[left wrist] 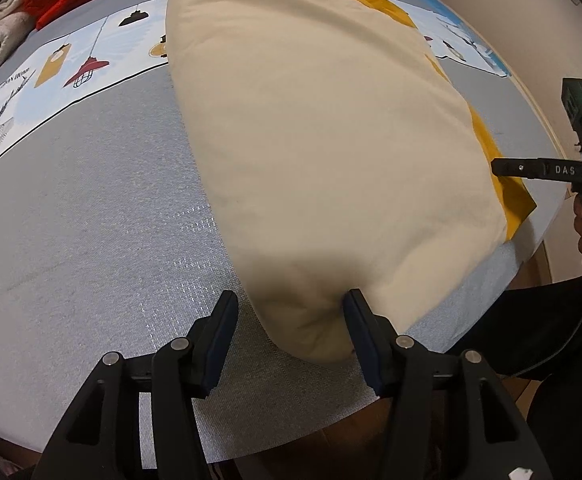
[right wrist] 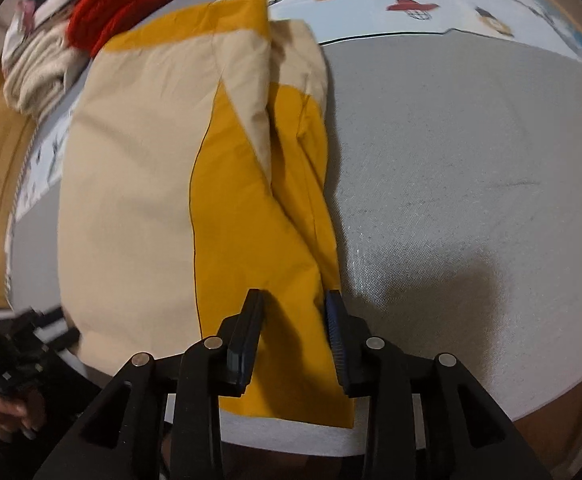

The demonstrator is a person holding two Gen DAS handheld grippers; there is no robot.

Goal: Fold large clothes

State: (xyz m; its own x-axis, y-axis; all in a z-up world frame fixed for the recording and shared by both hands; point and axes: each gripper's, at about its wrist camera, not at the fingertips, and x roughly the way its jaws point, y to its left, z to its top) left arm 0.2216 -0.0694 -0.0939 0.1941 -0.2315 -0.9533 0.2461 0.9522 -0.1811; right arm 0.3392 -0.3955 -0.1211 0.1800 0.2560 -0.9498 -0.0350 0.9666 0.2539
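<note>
A large cream and mustard-yellow garment lies folded lengthwise on the grey bed surface. My left gripper is open, its fingers on either side of the cream near corner. My right gripper is open over the yellow near end of the garment, a finger on each side of a yellow fold. The right gripper also shows in the left wrist view at the garment's yellow edge. The left gripper shows blurred at the left edge of the right wrist view.
A red knit item and cream towels are piled at the far corner. A printed cloth with lamps crosses the bed beyond the garment. The bed's near edge lies just under both grippers. A wall stands at the right.
</note>
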